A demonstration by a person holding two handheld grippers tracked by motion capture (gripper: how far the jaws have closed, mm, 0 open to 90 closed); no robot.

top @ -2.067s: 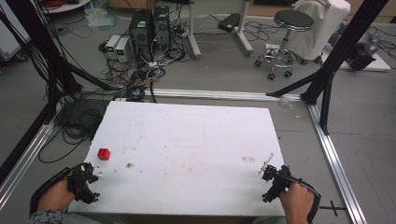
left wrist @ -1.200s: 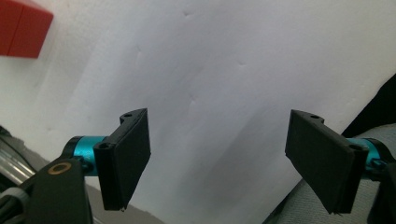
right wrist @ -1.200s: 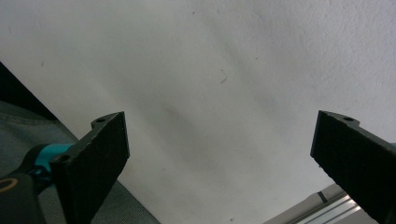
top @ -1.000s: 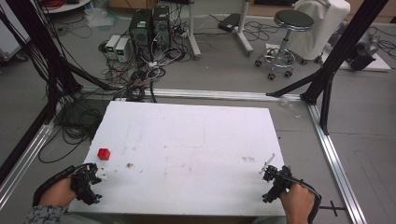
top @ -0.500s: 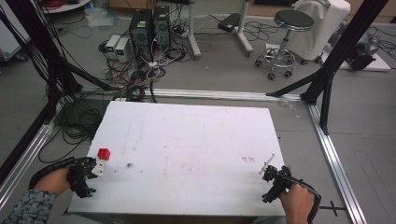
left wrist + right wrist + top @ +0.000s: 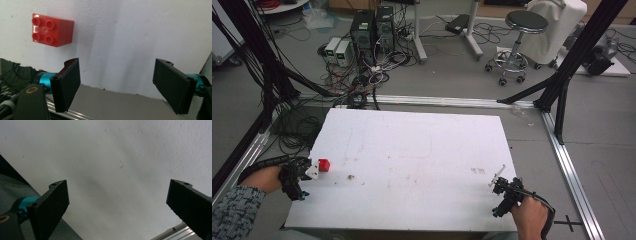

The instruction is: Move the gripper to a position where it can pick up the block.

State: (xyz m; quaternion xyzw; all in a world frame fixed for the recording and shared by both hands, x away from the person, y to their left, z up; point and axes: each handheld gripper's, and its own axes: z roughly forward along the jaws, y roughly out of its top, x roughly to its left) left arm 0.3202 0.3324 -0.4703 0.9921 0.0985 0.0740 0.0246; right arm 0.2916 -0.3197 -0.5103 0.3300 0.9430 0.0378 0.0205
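White foam table [image 6: 422, 150]: red brick [image 6: 324, 165] near its left edge. Left gripper [image 6: 304, 172], jaws spread, has swung out to the table's left side beside it, suggesting an approach to grasp; right gripper [image 6: 504, 192], also spread, stays at the near right corner

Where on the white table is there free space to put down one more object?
Nearly the whole white table is bare: the middle, the far edge and the stretch toward the right gripper. The one busy spot is the near-left edge, where the red brick sits just ahead of the open left gripper.
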